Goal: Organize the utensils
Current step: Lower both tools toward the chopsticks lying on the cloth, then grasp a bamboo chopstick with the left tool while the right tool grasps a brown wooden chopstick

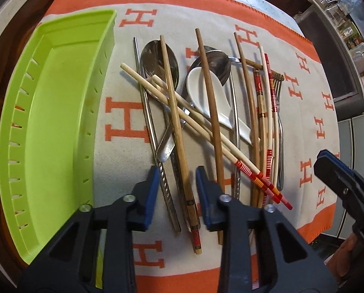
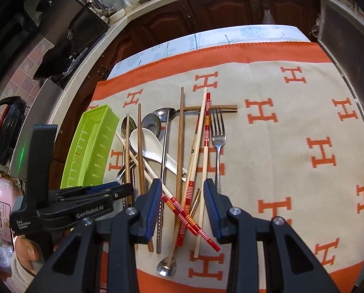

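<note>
My left gripper (image 1: 174,173), jaws apart and empty (nearer the tray (image 1: 59,97)), straddles lengthwise-lying wooden chopstick (image 1: 177,127).

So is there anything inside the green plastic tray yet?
No, the green plastic tray shows only its bare bottom; the utensils lie beside it on the cloth.

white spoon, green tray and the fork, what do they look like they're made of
white spoon: probably glazed ceramic, thick, smooth and glossy, though hard plastic is possible. Green tray: moulded plastic, uniform lime colour, matte sheen, slotted walls. Fork: metal, likely stainless steel, grey with bright reflections.
</note>
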### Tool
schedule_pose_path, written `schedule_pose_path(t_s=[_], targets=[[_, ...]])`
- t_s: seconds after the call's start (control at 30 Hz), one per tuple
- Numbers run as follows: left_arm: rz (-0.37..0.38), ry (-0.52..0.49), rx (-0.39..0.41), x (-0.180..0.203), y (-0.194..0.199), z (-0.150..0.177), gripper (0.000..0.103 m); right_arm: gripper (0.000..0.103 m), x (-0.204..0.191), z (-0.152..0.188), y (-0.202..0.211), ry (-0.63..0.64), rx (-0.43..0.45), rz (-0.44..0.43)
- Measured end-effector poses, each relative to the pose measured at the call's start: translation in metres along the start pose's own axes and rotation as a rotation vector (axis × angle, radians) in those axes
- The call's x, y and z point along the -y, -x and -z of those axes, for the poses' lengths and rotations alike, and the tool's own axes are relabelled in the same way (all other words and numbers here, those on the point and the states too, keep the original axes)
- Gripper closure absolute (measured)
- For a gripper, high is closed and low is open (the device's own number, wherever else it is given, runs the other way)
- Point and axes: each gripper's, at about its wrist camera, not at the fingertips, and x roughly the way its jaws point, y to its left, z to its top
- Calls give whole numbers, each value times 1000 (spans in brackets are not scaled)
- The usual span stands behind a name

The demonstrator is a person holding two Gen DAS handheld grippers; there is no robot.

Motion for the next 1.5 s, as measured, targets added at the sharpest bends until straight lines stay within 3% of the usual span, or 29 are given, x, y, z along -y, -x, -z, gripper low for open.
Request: schedule_pose_path(t_s=[0.3,0.5,0.67,0.83,0.97,1.33,1.5], targets=[[-29,2,5,1,-2,-2,79,68,-5,6,-10,14,-31,-3],[-83,-24,55,9,7,-2,79,68,-8,6,-13,27,-37,-5],[-83,-34,32,14,4,-7,79,68,-9,7,-16,27,-44,-4],[-74,-30,1,12,-9,-8,95,68,-10,9,-17,33,-52,-1],[-71,-16,22,11,-8,-9,98,68,-11,8,-20,30,-64,-5],[23,7,90,-11,44,11,98,68,-33,2,-49,31,-150,-73],[40,9,130,-26,76,21,98,74,-46,2,-68,40,-188,-69]])
